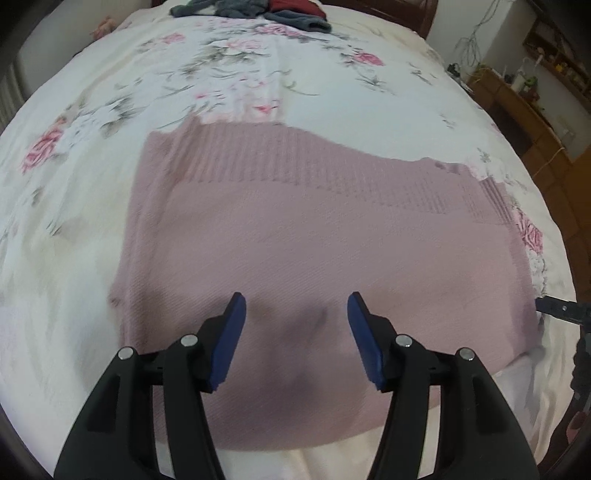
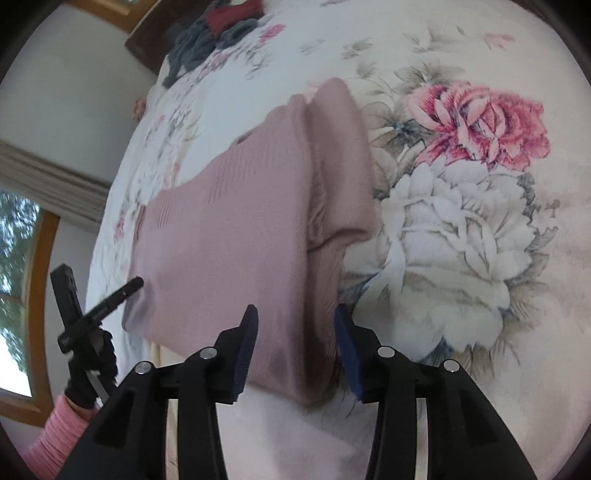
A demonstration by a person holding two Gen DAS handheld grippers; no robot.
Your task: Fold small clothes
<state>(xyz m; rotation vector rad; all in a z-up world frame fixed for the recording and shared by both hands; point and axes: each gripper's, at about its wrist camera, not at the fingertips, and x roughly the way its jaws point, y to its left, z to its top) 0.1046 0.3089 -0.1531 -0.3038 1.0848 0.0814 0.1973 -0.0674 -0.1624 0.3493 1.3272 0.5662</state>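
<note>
- One mauve knitted garment (image 1: 314,236) lies folded flat on the bed (image 1: 369,103), near its front edge; a ribbed band runs along the far side.
- Two sets of tongs: the left tongs (image 1: 295,328) hover above the garment's near part, blue pads apart, holding nothing.
- The right tongs (image 2: 295,347) are likewise spread wide and empty, straddling the garment's near corner, where a folded sleeve lies on top.
- One heap of dark clothes (image 1: 255,11), grey and red, sits at the far end of the bed; single pieces cannot be counted.
- In the right wrist view a gloved hand (image 2: 90,369) with a pink sleeve (image 2: 55,432) shows, partly cut off.
</note>
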